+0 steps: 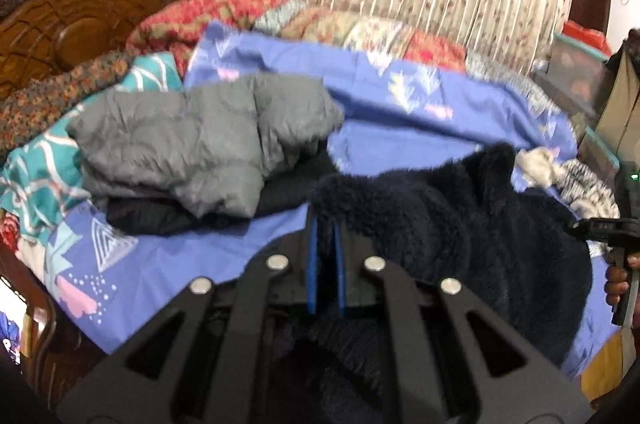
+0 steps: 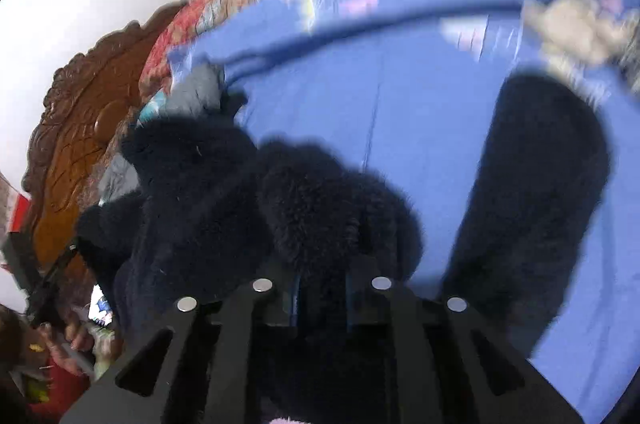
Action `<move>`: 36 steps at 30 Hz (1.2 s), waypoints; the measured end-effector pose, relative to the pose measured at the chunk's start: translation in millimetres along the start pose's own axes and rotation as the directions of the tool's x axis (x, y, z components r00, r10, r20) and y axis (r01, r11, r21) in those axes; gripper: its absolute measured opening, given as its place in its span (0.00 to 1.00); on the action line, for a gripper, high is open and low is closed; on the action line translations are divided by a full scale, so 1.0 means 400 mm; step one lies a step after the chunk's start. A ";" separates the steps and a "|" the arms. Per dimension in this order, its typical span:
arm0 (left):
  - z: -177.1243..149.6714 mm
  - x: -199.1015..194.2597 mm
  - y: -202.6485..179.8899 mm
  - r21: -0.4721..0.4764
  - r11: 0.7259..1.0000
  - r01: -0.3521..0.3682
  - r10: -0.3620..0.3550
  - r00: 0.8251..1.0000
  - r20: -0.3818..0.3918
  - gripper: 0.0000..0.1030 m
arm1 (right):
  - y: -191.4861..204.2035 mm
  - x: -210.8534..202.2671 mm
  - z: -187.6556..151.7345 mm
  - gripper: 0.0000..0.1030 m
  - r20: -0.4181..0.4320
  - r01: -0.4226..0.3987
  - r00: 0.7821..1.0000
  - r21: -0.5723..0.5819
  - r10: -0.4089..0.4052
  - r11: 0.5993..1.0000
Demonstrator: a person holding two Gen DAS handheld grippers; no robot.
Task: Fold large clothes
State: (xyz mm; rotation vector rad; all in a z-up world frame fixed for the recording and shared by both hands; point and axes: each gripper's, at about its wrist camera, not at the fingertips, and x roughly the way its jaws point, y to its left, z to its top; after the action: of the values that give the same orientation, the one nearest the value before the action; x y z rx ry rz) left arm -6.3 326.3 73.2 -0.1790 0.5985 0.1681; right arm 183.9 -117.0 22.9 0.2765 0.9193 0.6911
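Blue bedsheet (image 1: pixel 380 96) holds grey jacket (image 1: pixel 192 140) beside fleece (image 1: pixel 460 208).

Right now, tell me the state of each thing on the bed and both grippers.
Dark fleece garment: bunched on the blue sheet, held at both ends.
Grey garment: crumpled, resting on a black garment.
Left gripper: shut on the fleece.
Right gripper: closed on the fleece.

Dark navy garment (image 1: pixel 460 208) is shaggy, matt fleece; the grey jacket (image 1: pixel 192 140) at ten o'clock is crinkled, faintly sheened cloth; blue bedsheet (image 2: pixel 400 96) smooth printed cotton; headboard (image 1: pixel 72 12) carved glossy wood; left tongs (image 1: pixel 325 264) matt black plastic
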 end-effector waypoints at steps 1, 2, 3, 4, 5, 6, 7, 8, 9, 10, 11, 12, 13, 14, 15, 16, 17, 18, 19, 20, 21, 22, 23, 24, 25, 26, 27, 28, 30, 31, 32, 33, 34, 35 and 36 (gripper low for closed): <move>0.014 -0.030 0.001 -0.004 1.000 0.006 -0.006 0.999 0.032 0.07 | 0.031 -0.061 0.011 0.37 0.057 -0.010 0.998 -0.029 0.012 1.000; 0.025 -0.052 0.001 -0.008 1.000 0.007 -0.007 0.998 0.055 0.07 | 0.079 -0.159 0.027 0.36 0.142 -0.032 0.989 -0.074 0.042 0.997; 0.048 -0.096 0.002 -0.015 1.000 0.014 -0.013 0.995 0.101 0.07 | 0.111 -0.231 0.037 0.36 0.199 -0.051 0.978 -0.103 0.071 0.993; 0.068 -0.132 0.002 -0.022 0.999 0.025 -0.021 0.990 0.140 0.07 | 0.153 -0.321 0.050 0.36 0.265 -0.062 0.959 -0.142 0.098 0.988; 0.086 -0.164 -0.001 -0.030 0.999 0.036 -0.030 0.985 0.172 0.07 | 0.185 -0.386 0.058 0.36 0.311 -0.059 0.944 -0.174 0.112 0.983; 0.109 -0.204 -0.001 -0.042 0.998 0.052 -0.042 0.976 0.214 0.07 | 0.234 -0.479 0.068 0.35 0.375 -0.042 0.919 -0.222 0.125 0.974; 0.141 -0.262 -0.001 -0.055 0.995 0.081 -0.063 0.960 0.273 0.07 | 0.271 -0.547 0.076 0.35 0.421 -0.028 0.897 -0.255 0.137 0.967; 0.162 -0.299 -0.003 -0.060 0.994 0.095 -0.072 0.948 0.310 0.07 | 0.312 -0.622 0.083 0.34 0.468 -0.013 0.870 -0.290 0.154 0.957; 0.188 -0.347 -0.008 -0.060 0.992 0.107 -0.079 0.931 0.356 0.07 | 0.362 -0.708 0.084 0.34 0.523 0.015 0.835 -0.328 0.168 0.945; 0.215 -0.398 -0.014 -0.052 0.992 0.113 -0.083 0.911 0.403 0.07 | 0.404 -0.778 0.083 0.34 0.569 0.046 0.803 -0.356 0.178 0.933; 0.247 -0.466 -0.024 -0.039 0.992 0.118 -0.087 0.881 0.466 0.07 | 0.446 -0.849 0.078 0.34 0.619 0.087 0.764 -0.378 0.182 0.922; 0.264 -0.509 -0.029 -0.031 0.992 0.120 -0.088 0.859 0.504 0.07 | 0.474 -0.894 0.076 0.34 0.654 0.119 0.734 -0.387 0.182 0.914; 0.286 -0.561 -0.036 -0.022 0.993 0.116 -0.085 0.833 0.547 0.06 | 0.511 -0.956 0.070 0.34 0.701 0.163 0.690 -0.395 0.182 0.904; 0.310 -0.627 -0.045 -0.023 0.995 0.094 -0.061 0.788 0.613 0.00 | 0.540 -1.011 0.065 0.34 0.737 0.193 0.650 -0.396 0.186 0.898; 0.332 -0.704 -0.051 -0.028 0.997 0.072 -0.033 0.726 0.687 0.00 | 0.561 -1.051 0.065 0.34 0.763 0.215 0.619 -0.391 0.184 0.895; 0.352 -0.762 -0.052 -0.030 0.996 0.082 -0.034 0.682 0.730 0.00 | 0.581 -1.096 0.064 0.34 0.789 0.239 0.588 -0.379 0.177 0.894; 0.370 -0.802 -0.052 -0.032 0.994 0.100 -0.042 0.657 0.753 0.00 | 0.597 -1.136 0.065 0.34 0.807 0.252 0.565 -0.368 0.173 0.895; 0.396 -0.850 -0.051 -0.032 0.991 0.131 -0.058 0.631 0.774 0.00 | 0.603 -1.161 0.063 0.34 0.814 0.256 0.556 -0.361 0.169 0.897; 0.421 -0.883 -0.059 -0.016 0.989 0.148 -0.080 0.617 0.783 0.00 | 0.611 -1.180 0.069 0.34 0.817 0.260 0.553 -0.356 0.164 0.898; 0.436 -0.896 -0.069 0.000 0.989 0.146 -0.091 0.614 0.784 0.00 | 0.621 -1.194 0.075 0.34 0.820 0.279 0.553 -0.346 0.145 0.896; 0.449 -0.902 -0.088 0.018 0.991 0.131 -0.096 0.617 0.781 0.00 | 0.626 -1.192 0.079 0.34 0.823 0.303 0.555 -0.337 0.122 0.892; 0.456 -0.891 -0.117 0.049 0.992 0.113 -0.110 0.634 0.766 0.00 | 0.628 -1.179 0.085 0.34 0.820 0.337 0.566 -0.329 0.089 0.882; 0.453 -0.872 -0.138 0.083 0.990 0.113 -0.137 0.657 0.741 0.00 | 0.620 -1.156 0.090 0.34 0.808 0.360 0.587 -0.319 0.053 0.877; 0.443 -0.848 -0.159 0.114 0.986 0.123 -0.167 0.682 0.712 0.00 | 0.607 -1.130 0.104 0.34 0.794 0.370 0.608 -0.312 0.026 0.875; 0.412 -0.805 -0.188 0.152 0.977 0.146 -0.211 0.713 0.669 0.00 | 0.580 -1.095 0.115 0.34 0.774 0.387 0.634 -0.297 -0.018 0.873; 0.386 -0.775 -0.208 0.186 0.969 0.166 -0.247 0.732 0.635 0.00 | 0.547 -1.063 0.123 0.34 0.753 0.396 0.656 -0.277 -0.059 0.875; 0.349 -0.741 -0.234 0.229 0.955 0.190 -0.291 0.751 0.592 0.00 | 0.513 -1.027 0.142 0.33 0.733 0.396 0.674 -0.255 -0.090 0.882; 0.294 -0.695 -0.272 0.289 0.933 0.214 -0.343 0.773 0.533 0.07 | 0.478 -1.004 0.158 0.33 0.717 0.394 0.687 -0.227 -0.121 0.891; 0.213 -0.632 -0.325 0.363 0.903 0.229 -0.387 0.799 0.459 0.41 | 0.403 -0.967 0.194 0.33 0.695 0.397 0.695 -0.157 -0.185 0.904; 0.170 -0.602 -0.351 0.394 0.886 0.244 -0.410 0.808 0.423 0.61 | 0.370 -0.961 0.210 0.33 0.690 0.400 0.692 -0.120 -0.213 0.909; 0.113 -0.566 -0.385 0.434 0.861 0.265 -0.438 0.820 0.370 0.67 | 0.340 -0.959 0.227 0.33 0.686 0.395 0.689 -0.085 -0.234 0.915; 0.070 -0.538 -0.416 0.469 0.837 0.282 -0.459 0.828 0.321 0.67 | 0.322 -0.958 0.236 0.33 0.684 0.391 0.687 -0.063 -0.245 0.918; 0.040 -0.516 -0.440 0.496 0.816 0.297 -0.476 0.833 0.284 0.68 | 0.302 -0.958 0.250 0.33 0.682 0.389 0.683 -0.038 -0.260 0.921; -0.006 -0.489 -0.477 0.537 0.782 0.316 -0.498 0.835 0.234 0.75 | 0.286 -0.957 0.261 0.33 0.682 0.387 0.679 -0.019 -0.271 0.922; -0.046 -0.468 -0.508 0.568 0.756 0.326 -0.511 0.836 0.201 0.79 | 0.278 -0.954 0.261 0.33 0.681 0.383 0.679 -0.009 -0.275 0.924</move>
State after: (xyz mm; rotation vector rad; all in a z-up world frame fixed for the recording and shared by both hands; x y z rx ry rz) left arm -126.4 105.2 189.5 0.2388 0.2166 -0.4091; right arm 62.9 -275.9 382.2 0.1911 0.1959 0.2699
